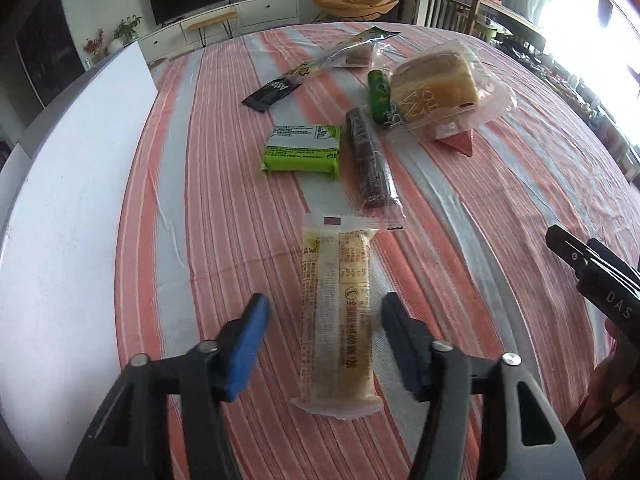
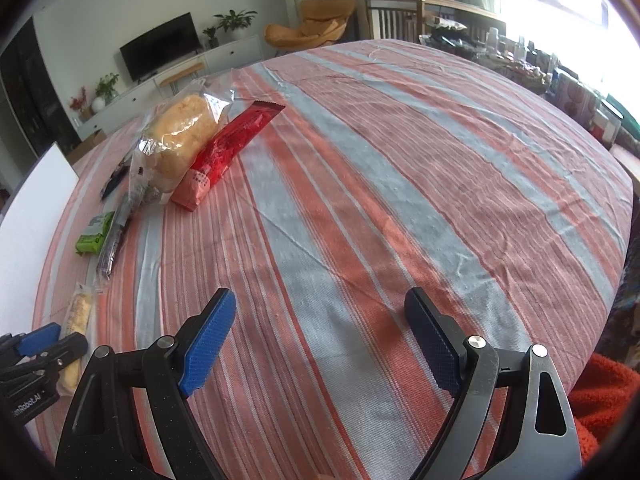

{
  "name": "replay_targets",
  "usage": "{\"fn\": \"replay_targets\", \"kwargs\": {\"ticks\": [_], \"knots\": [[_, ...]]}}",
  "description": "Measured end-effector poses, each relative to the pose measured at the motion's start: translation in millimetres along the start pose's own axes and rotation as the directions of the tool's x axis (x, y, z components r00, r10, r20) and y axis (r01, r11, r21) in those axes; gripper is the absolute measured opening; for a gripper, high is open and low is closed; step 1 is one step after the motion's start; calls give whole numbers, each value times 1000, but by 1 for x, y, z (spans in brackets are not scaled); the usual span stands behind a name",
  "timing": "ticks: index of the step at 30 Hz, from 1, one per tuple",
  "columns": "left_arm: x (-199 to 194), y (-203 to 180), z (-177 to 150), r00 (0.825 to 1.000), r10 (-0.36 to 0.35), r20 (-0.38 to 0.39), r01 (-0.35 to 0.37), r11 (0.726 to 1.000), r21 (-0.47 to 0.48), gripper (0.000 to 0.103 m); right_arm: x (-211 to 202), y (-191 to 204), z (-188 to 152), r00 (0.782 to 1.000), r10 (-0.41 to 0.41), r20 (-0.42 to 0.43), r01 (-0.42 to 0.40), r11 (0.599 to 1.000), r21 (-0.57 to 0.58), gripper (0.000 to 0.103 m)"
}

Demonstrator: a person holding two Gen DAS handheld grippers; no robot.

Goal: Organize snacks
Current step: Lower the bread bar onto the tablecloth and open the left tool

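Note:
A long pale-yellow snack bar (image 1: pixel 338 312) lies lengthwise between the open jaws of my left gripper (image 1: pixel 324 312), which straddles it without touching. Beyond it lie a dark brown bar (image 1: pixel 370 158), a green packet (image 1: pixel 304 152), a black stick pack (image 1: pixel 280 88), a small green pack (image 1: pixel 378 92) and a bagged bread (image 1: pixel 434 84). My right gripper (image 2: pixel 320 310) is open and empty over bare cloth. In the right wrist view the bread (image 2: pixel 180 136), a red wrapper (image 2: pixel 230 148), the green packet (image 2: pixel 94 232) and the yellow bar (image 2: pixel 78 316) sit at the left.
The striped red and grey tablecloth (image 2: pixel 380 184) covers the table. A white board (image 1: pixel 68 184) lies along the left edge. The right gripper's body (image 1: pixel 600 280) shows at the right of the left wrist view. Chairs and cluttered shelves stand beyond the far edge.

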State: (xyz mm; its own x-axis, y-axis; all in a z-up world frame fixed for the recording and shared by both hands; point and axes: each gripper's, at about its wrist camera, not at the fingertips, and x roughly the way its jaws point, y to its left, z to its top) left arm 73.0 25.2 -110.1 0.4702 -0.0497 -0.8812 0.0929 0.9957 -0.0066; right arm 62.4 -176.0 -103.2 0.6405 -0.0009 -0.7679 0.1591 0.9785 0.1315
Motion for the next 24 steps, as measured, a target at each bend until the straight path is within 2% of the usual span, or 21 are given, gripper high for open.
{"fn": "replay_targets", "kwargs": {"ticks": [7,13,24], "knots": [[6,8,-3,1000,11,22,-10,999,-31,90,1,5,-1,1000,-30,-7,30,999,-28,89],[11,13,-3,999,33,37,-31,998,-57,103,1,6,-2,999,-43,-10,42,998,-40,89],[10,13,-10,996,33,87,-28,998,-49,103,2,8,-2,998,-55,-13,55,997,-53,89]]}}
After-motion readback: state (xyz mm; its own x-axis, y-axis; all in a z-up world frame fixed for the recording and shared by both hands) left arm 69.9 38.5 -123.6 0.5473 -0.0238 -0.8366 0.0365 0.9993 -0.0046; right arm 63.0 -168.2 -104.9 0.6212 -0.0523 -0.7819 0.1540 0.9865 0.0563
